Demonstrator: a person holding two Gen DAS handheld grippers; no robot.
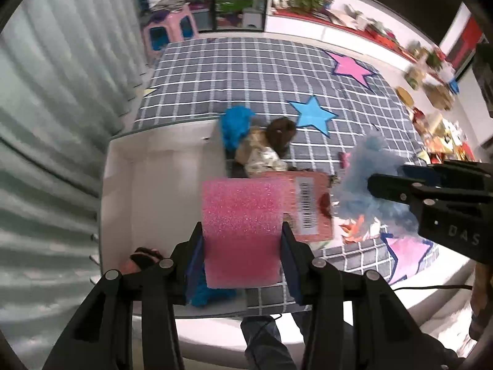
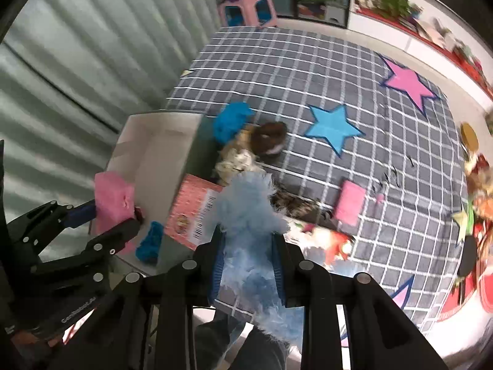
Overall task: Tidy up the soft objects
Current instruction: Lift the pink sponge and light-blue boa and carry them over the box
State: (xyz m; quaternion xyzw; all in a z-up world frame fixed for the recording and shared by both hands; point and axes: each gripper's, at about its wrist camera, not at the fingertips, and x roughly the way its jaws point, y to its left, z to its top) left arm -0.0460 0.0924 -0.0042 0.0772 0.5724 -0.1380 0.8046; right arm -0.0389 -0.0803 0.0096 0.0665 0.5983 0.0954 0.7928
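My left gripper (image 1: 242, 240) is shut on a pink sponge block (image 1: 243, 228), held above the edge of a white box (image 1: 154, 185) on the left of the checked cloth. My right gripper (image 2: 248, 252) is shut on a fluffy light-blue plush (image 2: 246, 212), raised over the cloth; the same plush (image 1: 366, 191) and gripper appear at the right in the left wrist view. The sponge (image 2: 112, 197) in the left gripper shows at the left of the right wrist view. A bright blue fuzzy item (image 2: 232, 121), a brown plush (image 2: 271, 137) and a cream cloth toy (image 2: 234, 162) lie beside the box.
A pink card package with a barcode (image 2: 194, 212) leans by the box. Another pink sponge (image 2: 349, 202) lies on the grey checked cloth (image 2: 308, 71) with star patches. A small blue fuzzy piece (image 2: 151, 242) sits near the box. Cluttered shelves run along the right; a curtain hangs left.
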